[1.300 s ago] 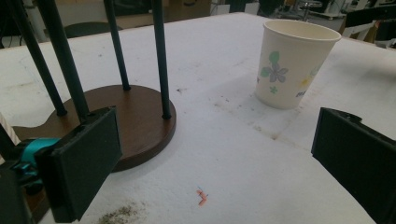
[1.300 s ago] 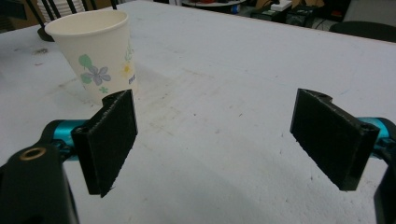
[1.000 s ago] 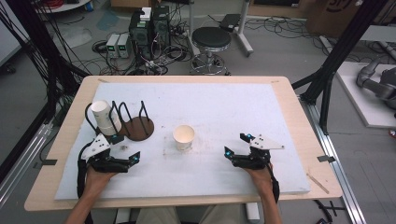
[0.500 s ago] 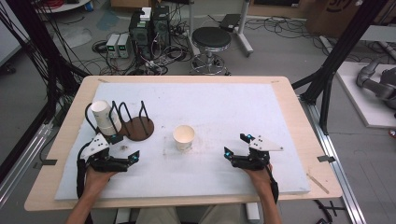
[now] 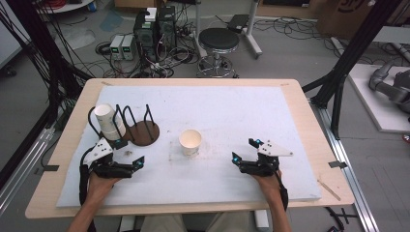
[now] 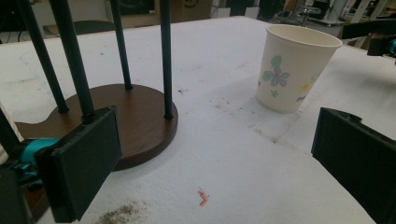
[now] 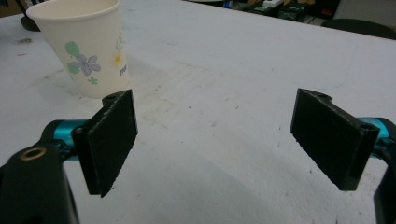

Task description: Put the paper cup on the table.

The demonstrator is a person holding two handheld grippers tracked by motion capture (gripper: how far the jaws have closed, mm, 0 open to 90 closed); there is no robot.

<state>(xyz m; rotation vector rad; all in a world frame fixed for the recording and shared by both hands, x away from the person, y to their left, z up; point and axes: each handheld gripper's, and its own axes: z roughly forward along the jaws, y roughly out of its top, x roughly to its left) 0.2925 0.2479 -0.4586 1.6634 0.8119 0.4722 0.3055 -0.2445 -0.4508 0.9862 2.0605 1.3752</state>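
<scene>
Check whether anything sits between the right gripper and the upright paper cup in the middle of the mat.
Nothing visible does. The right gripper has its jaws open, and bare white mat lies between it and the paper cup. The wooden-based rack stands on the cup's far side, off that path.

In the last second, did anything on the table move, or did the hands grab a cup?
Nothing visibly changed. The left gripper and the right gripper both rest open on the white mat, holding nothing, where they were. The flowered paper cup stands upright between them, untouched, and the stacked cups lean in the wire rack as before.
</scene>
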